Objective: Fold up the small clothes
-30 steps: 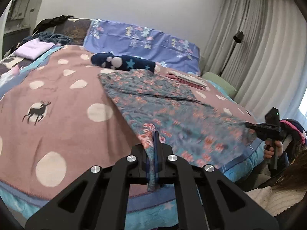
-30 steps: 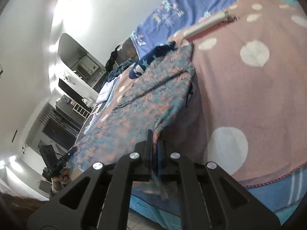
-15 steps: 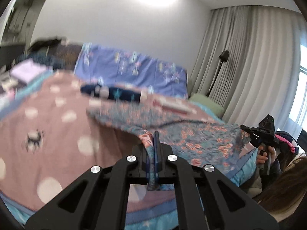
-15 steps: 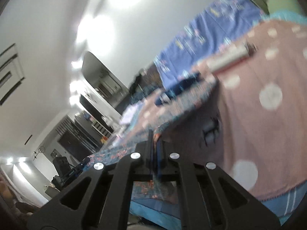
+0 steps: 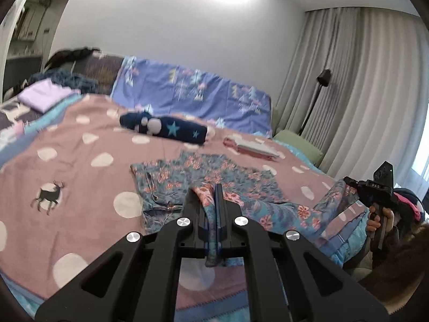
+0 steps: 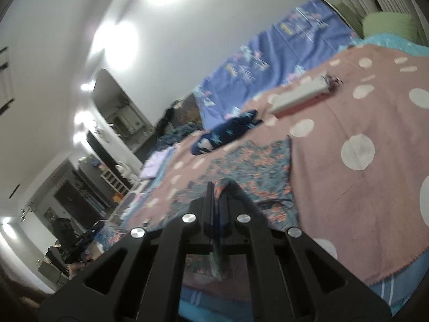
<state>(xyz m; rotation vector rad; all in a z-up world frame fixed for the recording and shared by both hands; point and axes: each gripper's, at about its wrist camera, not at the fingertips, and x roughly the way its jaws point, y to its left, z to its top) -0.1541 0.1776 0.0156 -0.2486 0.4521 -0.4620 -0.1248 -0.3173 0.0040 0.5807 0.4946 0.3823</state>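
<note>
A blue floral garment [image 5: 187, 182] lies on the pink spotted blanket [image 5: 80, 161]; its near part is lifted off the bed. My left gripper [image 5: 213, 198] is shut on one near edge of it. My right gripper [image 6: 217, 190] is shut on another near edge of the garment [image 6: 257, 163]. The right gripper also shows at the right of the left wrist view [image 5: 375, 187], with cloth hanging from its tip. The garment's far part lies flat below a navy star-print bundle [image 5: 166, 128].
A folded pink and white stack [image 5: 252, 149] lies at the back right of the bed. Folded lilac cloth [image 5: 45, 96] and dark clothes lie at the back left. A floor lamp [image 5: 319, 91] and curtains stand to the right. A green cushion [image 5: 297, 145] lies by the curtains.
Both grippers rose and carried the garment's near edge toward the far side. The spread garment now looks shorter, with its near half lifted off the blanket.
</note>
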